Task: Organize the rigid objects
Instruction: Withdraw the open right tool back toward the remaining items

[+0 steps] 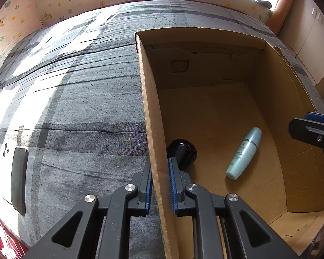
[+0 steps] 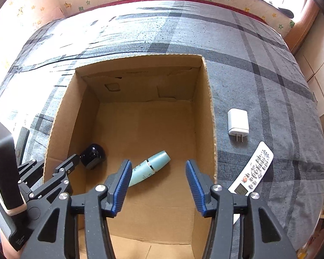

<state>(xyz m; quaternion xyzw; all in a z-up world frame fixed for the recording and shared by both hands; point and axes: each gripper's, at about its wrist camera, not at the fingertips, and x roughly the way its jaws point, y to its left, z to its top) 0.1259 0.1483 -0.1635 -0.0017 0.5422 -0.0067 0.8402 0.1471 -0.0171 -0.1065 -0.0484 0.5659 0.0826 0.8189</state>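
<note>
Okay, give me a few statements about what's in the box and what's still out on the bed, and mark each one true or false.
1. The teal bottle lies on its side in the cardboard box. True.
2. The white charger is inside the box. False: it lies on the bedspread beside it.
3. The left tongs are clamped on the box wall. True.
4. The right tongs grip the bottle. False: they are open, holding nothing.
5. The remote lies outside the box. True.

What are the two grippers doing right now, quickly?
Left gripper: shut on the cardboard box wall.
Right gripper: open, holding nothing, above the box.
</note>
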